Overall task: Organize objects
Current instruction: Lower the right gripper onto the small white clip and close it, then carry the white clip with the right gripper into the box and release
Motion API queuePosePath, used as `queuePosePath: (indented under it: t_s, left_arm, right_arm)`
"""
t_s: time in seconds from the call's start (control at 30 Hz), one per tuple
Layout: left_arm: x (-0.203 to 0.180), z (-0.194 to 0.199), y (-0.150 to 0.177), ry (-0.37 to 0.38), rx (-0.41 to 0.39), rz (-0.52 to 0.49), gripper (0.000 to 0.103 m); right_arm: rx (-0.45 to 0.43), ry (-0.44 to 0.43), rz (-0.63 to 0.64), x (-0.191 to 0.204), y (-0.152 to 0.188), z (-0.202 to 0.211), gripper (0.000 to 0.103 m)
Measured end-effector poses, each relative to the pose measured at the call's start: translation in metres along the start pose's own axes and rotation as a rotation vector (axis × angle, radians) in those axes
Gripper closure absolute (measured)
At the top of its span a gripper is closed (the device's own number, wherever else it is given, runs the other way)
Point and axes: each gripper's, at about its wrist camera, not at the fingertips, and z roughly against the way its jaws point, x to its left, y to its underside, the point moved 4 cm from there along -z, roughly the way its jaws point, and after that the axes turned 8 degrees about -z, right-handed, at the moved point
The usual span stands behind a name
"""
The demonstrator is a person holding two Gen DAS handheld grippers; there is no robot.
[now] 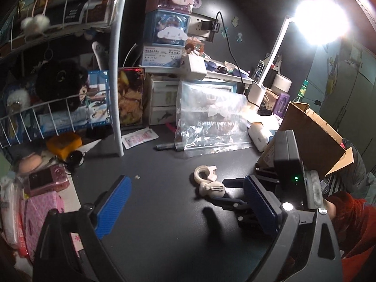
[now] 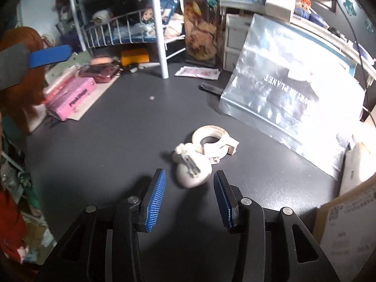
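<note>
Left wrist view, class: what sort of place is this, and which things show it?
Probably a cluttered bedroom or dorm desk: a lit desk lamp, stacked cartoon storage boxes, and a wire rack holding plush toys above a dark desk.

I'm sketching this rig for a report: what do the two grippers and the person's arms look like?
Both the left gripper and the right gripper have black bodies, silver pivot pins and ribbed blue finger pads. The person wears a red sleeve.

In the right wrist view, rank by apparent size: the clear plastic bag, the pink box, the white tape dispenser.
1. clear plastic bag
2. pink box
3. white tape dispenser; similar to the box, not safely separable.
</note>
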Motion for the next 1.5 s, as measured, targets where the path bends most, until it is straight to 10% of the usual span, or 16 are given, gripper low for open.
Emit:
queuePosePath:
  t_s: [0.4, 0.57, 0.97, 1.5]
  left_arm:
    - [0.001, -0.003, 0.001, 0.017, 0.03, 0.013, 0.008]
    - [-0.013, -0.009, 0.0, 0.156, 0.059, 0.026, 0.009]
    - [-0.066, -0.006, -0.03, 0.388, 0.078, -0.004, 0.058]
    - [-0.161, -0.008, -0.118, 0.489, 0.015, -0.181, 0.067]
  right_arm:
    - [0.003, 0.001, 0.048, 0.006, 0.002, -0.004, 0.081]
    - [-0.038, -0.053, 0.062, 0.019, 0.0, 0.025, 0.081]
    - [-0.274, -0.062, 0.183, 0.048, -0.004, 0.131, 0.081]
    - [-0.398, 0.082, 0.169, -0.015, -0.016, 0.226, 0.081]
